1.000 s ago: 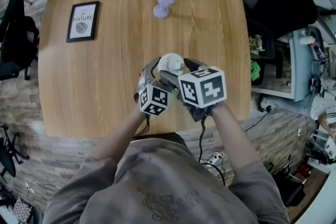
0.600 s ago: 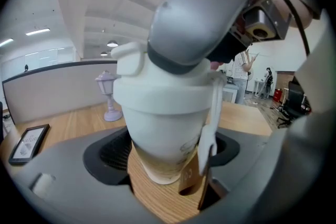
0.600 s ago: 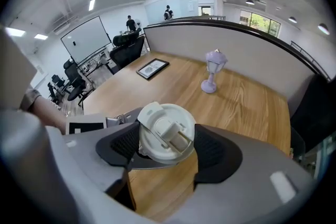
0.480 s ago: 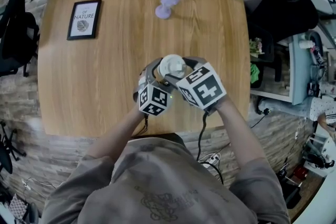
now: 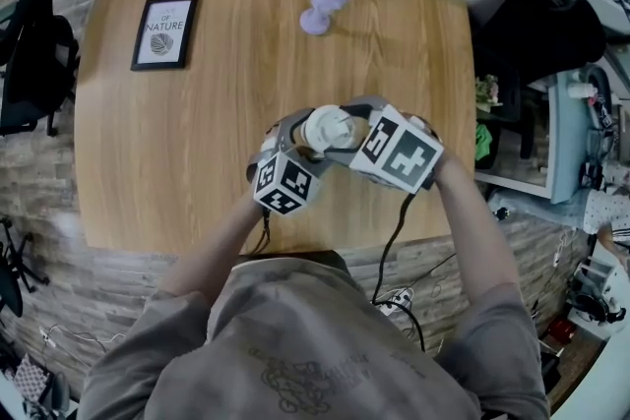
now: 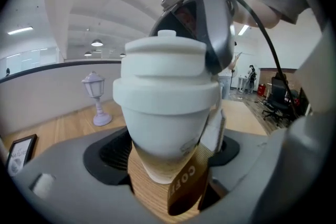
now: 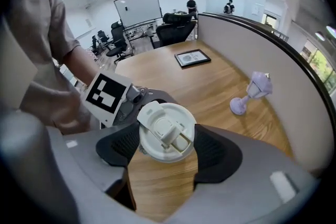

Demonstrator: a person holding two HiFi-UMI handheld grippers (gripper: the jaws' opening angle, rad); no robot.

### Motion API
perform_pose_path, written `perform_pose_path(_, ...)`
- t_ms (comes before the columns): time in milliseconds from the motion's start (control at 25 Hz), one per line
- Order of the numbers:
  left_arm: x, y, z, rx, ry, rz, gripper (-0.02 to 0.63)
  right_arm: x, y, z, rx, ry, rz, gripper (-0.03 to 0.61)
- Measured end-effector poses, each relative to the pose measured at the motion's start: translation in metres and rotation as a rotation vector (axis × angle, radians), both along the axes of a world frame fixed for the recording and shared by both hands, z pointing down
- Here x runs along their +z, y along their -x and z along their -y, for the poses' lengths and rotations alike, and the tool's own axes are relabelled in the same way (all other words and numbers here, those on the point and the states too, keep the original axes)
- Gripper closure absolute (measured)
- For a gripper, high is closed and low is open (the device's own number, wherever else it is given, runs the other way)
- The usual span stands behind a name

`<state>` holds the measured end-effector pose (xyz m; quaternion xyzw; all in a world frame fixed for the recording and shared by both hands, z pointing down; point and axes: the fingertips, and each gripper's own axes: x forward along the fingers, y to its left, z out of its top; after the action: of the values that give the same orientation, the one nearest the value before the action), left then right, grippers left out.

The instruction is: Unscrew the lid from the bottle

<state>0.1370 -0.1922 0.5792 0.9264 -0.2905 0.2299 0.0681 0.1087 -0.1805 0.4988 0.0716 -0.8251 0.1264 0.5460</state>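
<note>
- Head view: the bottle (image 5: 317,135) is held up over the near part of the table (image 5: 197,143), between the two grippers. The left gripper (image 5: 295,139) comes in from the near left and the right gripper (image 5: 346,121) from the right. A framed picture (image 5: 164,31) and a small lilac lamp ornament (image 5: 322,3) stand well apart at the far side.
- Left gripper view: the jaws stand fairly wide and their pads press on the bottle's lower body, one on each side, bracing it upright. The lid (image 6: 165,57) sits flush on the rim with no gap showing.
- Right gripper view: the jaws have just been closing, and the white lid now lies between them with both dark pads against its edge, gripped from above.
- Progress, as I judge it: both grips are set and the twisting is at hand, but the lid is still on. Loosening it fully and lifting it off remain.
</note>
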Motion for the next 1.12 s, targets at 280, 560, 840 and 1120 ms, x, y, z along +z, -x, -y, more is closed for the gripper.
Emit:
perform_pose_path(280,0.0,-0.001,-0.002,0.056,-0.004,0.007,0.227,0.001,0.0,-0.006,-0.268,0.011,-0.076,0.242)
perform_pose_path(560,0.0,0.001,-0.002,0.039,0.0,0.001,0.227,-0.002,0.0,-0.001,-0.046,-0.012,-0.007,0.211)
perform_pose_path(840,0.0,0.001,-0.002,0.01,0.004,0.005,0.227,-0.03,-0.004,0.021,0.637,-0.05,0.272,0.161)
perform_pose_path(1120,0.0,0.001,-0.002,-0.006,0.003,0.009,0.227,-0.015,-0.008,0.022,1.052,-0.016,0.26,0.161)
